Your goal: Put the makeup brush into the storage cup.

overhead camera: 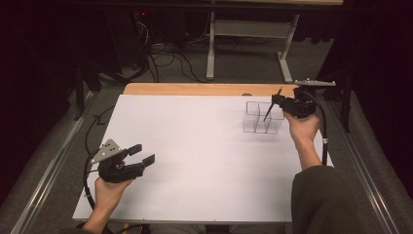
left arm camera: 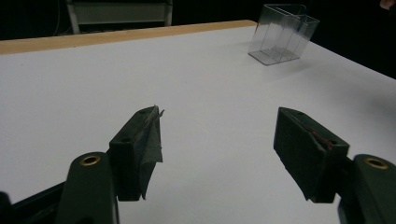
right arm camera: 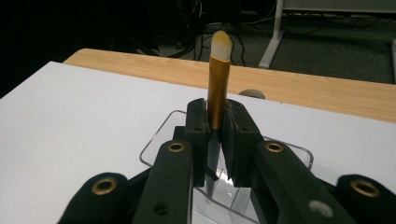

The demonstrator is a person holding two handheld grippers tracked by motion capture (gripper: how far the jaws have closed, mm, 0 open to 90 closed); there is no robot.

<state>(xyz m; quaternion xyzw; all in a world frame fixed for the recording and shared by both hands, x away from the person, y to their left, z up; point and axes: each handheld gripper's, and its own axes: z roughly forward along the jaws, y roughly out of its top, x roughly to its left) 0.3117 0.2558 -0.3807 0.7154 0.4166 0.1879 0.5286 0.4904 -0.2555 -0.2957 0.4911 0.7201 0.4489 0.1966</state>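
A: Status, big stuff first.

B: White table (overhead camera: 195, 161) with a wood strip (overhead camera: 195, 89) along the far edge. Clear plastic box (overhead camera: 263, 118) with several compartments sits at the far right of the table, just inside that strip. From the left gripper view the same box (left arm camera: 282, 35) is well off at the upper right.

A: Right side?

B: Right gripper (overhead camera: 278, 101) is held over the box, hand (overhead camera: 302, 127) coming in from the right edge of the table. Jaws are nearly together, clamped on a brush (overhead camera: 271, 108). In the right gripper view the gripper (right arm camera: 216, 119) pinches the gold sleeve of the brush (right arm camera: 218, 79), pale bristle tip up, handle pointing down into the box (right arm camera: 159, 144).

A: Which compartment?

B: Can't tell. From the high view the dark handle slants down into the box, lower end around the middle divider. Whether it touches the bottom, can't tell either.

A: Left side?

B: Left gripper (overhead camera: 142, 153) is near the front left of the table, well apart from the box. Jaws wide apart with nothing between them; the left gripper view of it (left arm camera: 217, 135) shows bare table in the gap. Padding on one jaw is peeling at the edge.
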